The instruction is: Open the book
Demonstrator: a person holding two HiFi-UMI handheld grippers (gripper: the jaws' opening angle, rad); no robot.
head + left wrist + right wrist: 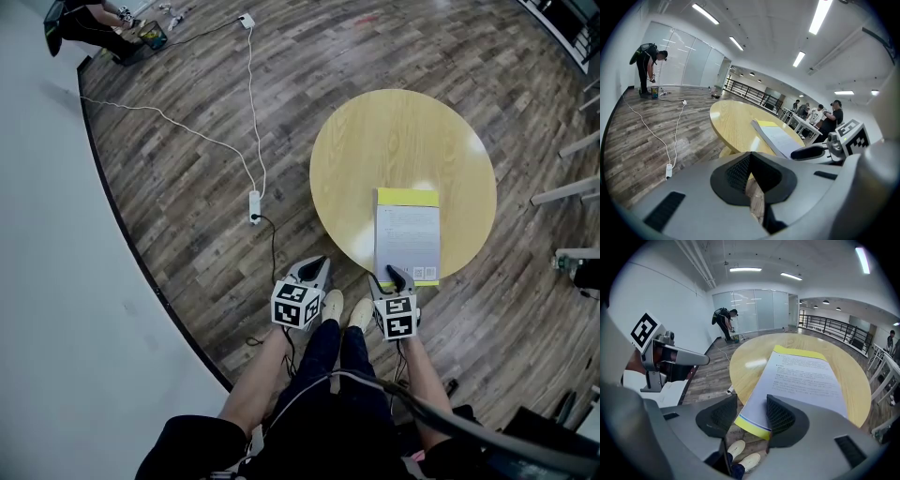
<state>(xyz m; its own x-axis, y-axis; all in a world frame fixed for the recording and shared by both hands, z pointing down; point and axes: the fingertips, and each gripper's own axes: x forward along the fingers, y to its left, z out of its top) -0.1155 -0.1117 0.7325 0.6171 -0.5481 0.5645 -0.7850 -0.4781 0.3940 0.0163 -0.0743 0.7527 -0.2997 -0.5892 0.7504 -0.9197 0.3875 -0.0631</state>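
A closed book [408,234] with a white cover and a yellow band along its far edge lies on the near side of the round yellow table [394,141]. My right gripper [394,274] is at the book's near left corner. In the right gripper view the jaws stand open with that corner of the book [801,376] in the gap between them [751,416]. My left gripper [319,263] hangs over the floor just left of the table, off the book, with its jaws closed together [749,176] on nothing. From the left gripper view, the book [780,138] lies flat on the table [736,122].
A white cable and power strip [254,204] lie on the wood floor left of the table. A curved white wall [56,281] runs along the left. A person [89,23] bends over at the far left. Other table legs [562,192] stand at the right.
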